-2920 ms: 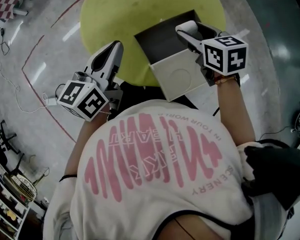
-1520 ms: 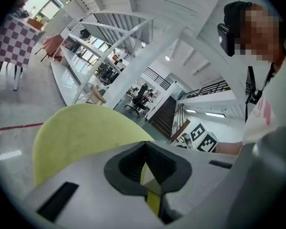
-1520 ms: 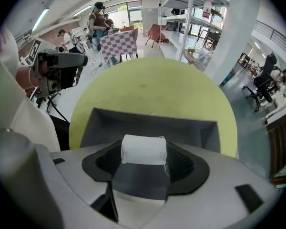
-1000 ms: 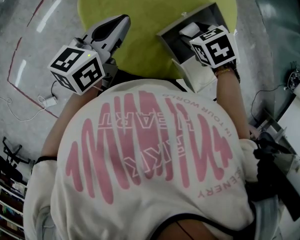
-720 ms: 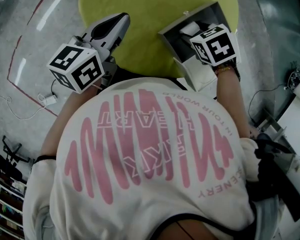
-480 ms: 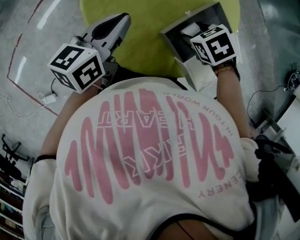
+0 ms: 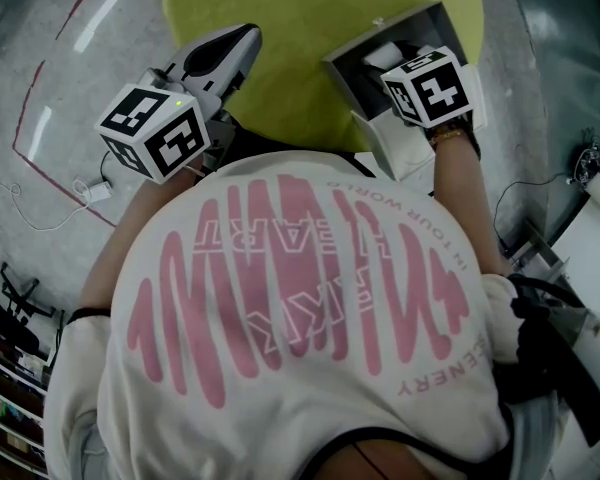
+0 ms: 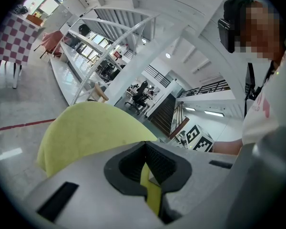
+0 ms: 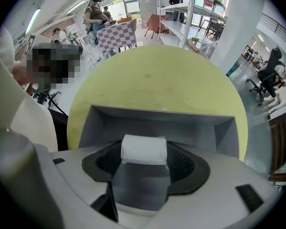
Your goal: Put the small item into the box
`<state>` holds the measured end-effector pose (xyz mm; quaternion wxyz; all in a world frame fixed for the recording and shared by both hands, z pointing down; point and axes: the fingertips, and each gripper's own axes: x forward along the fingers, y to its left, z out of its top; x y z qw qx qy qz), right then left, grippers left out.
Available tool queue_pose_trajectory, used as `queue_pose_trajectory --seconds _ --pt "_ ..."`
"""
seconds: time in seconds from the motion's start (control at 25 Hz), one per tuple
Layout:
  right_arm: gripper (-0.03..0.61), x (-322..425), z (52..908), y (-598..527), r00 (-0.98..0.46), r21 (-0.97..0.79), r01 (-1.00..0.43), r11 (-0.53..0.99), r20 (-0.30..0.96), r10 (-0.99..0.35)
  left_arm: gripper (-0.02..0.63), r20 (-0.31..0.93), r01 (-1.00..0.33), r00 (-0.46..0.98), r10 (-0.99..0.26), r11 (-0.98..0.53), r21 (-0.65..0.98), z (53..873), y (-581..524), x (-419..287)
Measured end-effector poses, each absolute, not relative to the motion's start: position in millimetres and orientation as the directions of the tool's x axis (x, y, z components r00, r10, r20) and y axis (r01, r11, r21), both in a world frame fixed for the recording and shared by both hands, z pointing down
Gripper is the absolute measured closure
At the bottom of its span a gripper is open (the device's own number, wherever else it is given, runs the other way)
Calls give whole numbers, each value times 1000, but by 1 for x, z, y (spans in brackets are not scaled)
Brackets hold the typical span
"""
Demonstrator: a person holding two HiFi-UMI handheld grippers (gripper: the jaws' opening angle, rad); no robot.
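Observation:
A small white roll (image 9: pixel 144 149) sits between the wide-set pads of my right gripper (image 9: pixel 144 157), which is shut on it. The roll hangs over the inside of the open grey box (image 9: pixel 157 123) on the round yellow table (image 9: pixel 157 80). In the head view the right gripper (image 7: pixel 385 58) reaches into the box (image 7: pixel 345 76) at the table's near right, and the box's white lid (image 7: pixel 395 150) hangs toward me. My left gripper (image 7: pixel 220 56) hovers at the table's near left edge. Its jaws (image 8: pixel 145 171) are shut with nothing in them.
The yellow table (image 7: pixel 300 18) stands on a glossy grey floor with a red line (image 7: pixel 40 98). A cable and a white adapter (image 7: pixel 95 193) lie at the left. Black gear (image 7: pixel 555 338) is at my right side. Far behind the table are a checkered table (image 9: pixel 117 36), people and shelving.
Since the earliest frame my right gripper has carried the white roll from the box's near rim to over its inside. Over the last second both grippers have barely moved.

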<state>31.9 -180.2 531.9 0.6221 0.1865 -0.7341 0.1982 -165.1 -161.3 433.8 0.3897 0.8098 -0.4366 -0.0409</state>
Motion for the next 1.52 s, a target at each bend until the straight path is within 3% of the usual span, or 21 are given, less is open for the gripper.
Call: queue_pose_trajectory --seconds 1.52 --pt "290 35 543 -178 -112 -47 -511 858 994 -13 606 281 -673 613 -738 -300 676 444 -158 -169"
